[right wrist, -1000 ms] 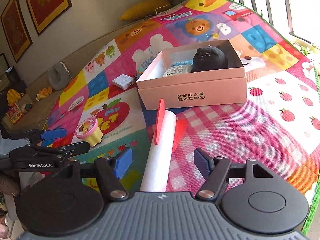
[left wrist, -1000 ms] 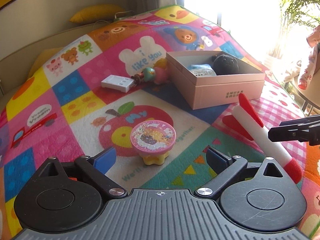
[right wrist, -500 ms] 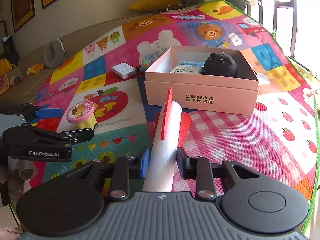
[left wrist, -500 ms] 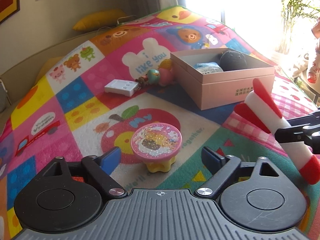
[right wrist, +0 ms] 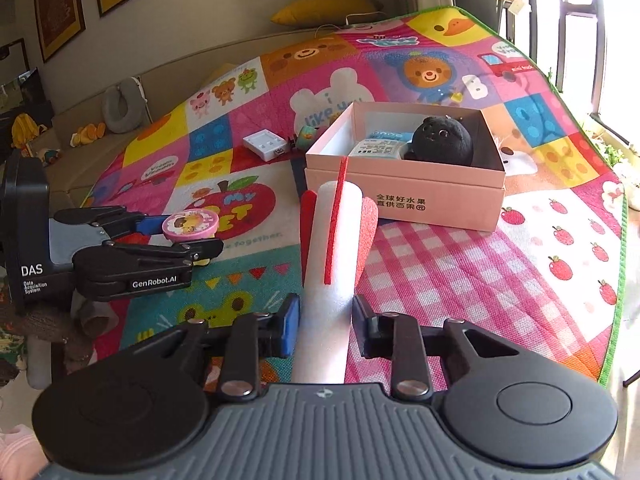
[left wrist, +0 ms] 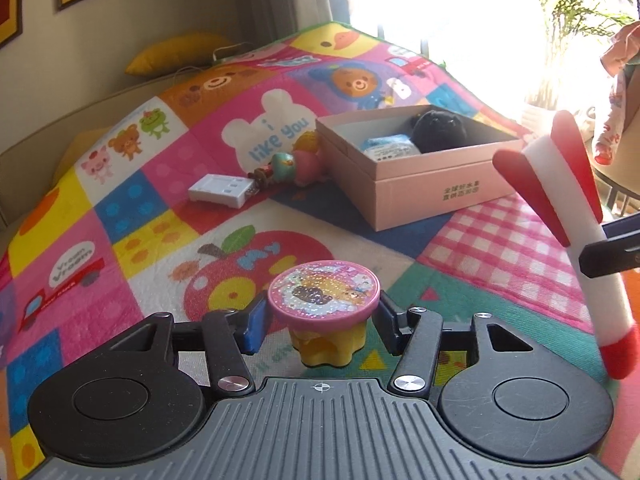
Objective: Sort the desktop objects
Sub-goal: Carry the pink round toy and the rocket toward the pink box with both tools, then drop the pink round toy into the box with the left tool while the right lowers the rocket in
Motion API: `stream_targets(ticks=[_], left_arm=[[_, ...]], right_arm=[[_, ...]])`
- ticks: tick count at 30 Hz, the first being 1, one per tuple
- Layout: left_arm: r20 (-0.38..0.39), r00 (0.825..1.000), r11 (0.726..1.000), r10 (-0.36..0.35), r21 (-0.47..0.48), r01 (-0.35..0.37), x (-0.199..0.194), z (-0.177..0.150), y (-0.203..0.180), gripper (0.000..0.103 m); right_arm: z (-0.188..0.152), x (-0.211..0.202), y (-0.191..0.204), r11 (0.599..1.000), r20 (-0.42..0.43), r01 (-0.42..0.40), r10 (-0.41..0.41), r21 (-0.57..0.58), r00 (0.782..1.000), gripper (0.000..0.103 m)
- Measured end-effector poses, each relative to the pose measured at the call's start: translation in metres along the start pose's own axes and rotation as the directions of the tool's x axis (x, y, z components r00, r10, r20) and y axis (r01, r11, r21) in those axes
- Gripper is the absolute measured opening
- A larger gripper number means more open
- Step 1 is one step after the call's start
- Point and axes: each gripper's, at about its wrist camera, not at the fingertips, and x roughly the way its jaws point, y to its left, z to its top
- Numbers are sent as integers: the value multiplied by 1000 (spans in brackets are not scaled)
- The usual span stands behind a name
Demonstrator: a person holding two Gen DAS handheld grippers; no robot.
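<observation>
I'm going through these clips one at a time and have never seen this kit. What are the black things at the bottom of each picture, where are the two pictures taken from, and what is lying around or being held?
There is no robot arm here: a person holds a hand-held gripper in each hand, and a wide-angle camera on each looks out along its jaws. The black parts at the bottom are those grippers.

In the left wrist view, the left gripper is closing its jaws around a small toy cup with a glittery pink lid, which stands on the colourful play mat.

In the right wrist view, the right gripper is shut on a white foam rocket with red fins.

Farther back sits an open pink box holding a black plush toy and a blue-and-white packet. Beside the box lie a white plastic case and a small pastel toy.
</observation>
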Motion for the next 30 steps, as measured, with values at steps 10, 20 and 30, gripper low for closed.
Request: stream_targets(ticks=[10,20,30], left_arm=[[286,957,992,-46,126,10,-57,94,-30,59],[254,960,991,-120,89,100,53,163,-49,59],[121,989,994,-90,-53,97,97,106,1,93]], right_arm=[[60,-91,-14,998,336,46,-32,-34,941,27],[103,-67,-70,990,438,101,-132,93,889,27],[132,-8,-99,989,321,87,-121,118,939,27]])
